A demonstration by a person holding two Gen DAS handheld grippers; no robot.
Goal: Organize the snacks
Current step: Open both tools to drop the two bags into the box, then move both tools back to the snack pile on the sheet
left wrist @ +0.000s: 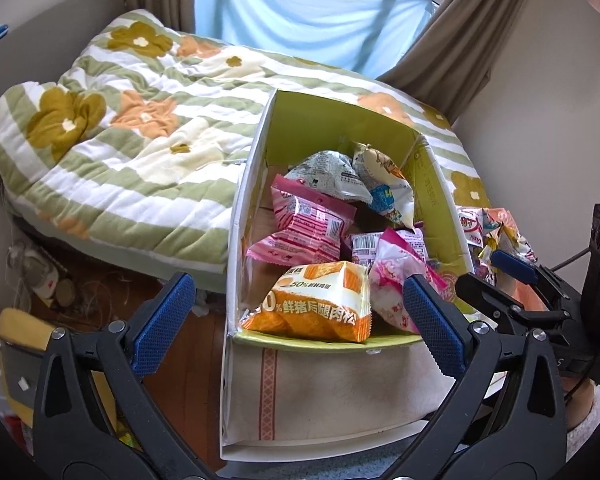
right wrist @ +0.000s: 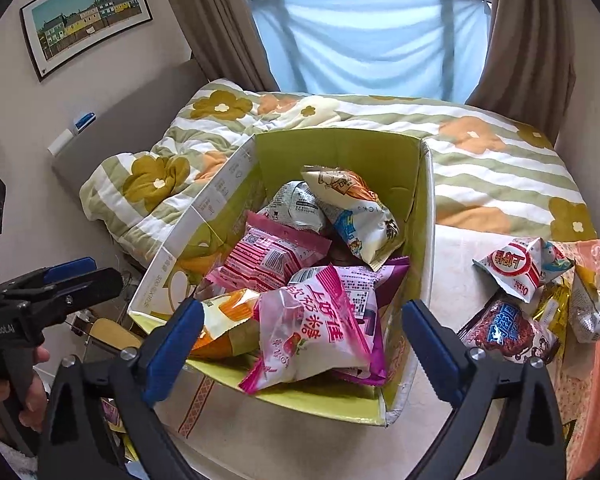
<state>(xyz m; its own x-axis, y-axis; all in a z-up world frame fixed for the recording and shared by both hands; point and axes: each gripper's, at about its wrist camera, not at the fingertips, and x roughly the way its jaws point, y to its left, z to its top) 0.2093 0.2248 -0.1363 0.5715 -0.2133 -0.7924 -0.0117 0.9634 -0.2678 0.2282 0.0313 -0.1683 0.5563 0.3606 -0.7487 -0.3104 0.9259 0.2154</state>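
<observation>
Several snack packets point(right wrist: 516, 272) lie loose on the counter point(right wrist: 452, 272) right of the green box point(right wrist: 340, 148), w/ more piled inside. Both hand-held grippers, left point(left wrist: 296, 316) & right point(right wrist: 300, 344), stand wide, nothing between pads. Packets look light, crinkly, slippery, prob. crushable: pinch a sealed edge, gently.

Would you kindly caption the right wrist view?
Open right gripper above snack-filled green box; loose packets wait beside it.
</observation>
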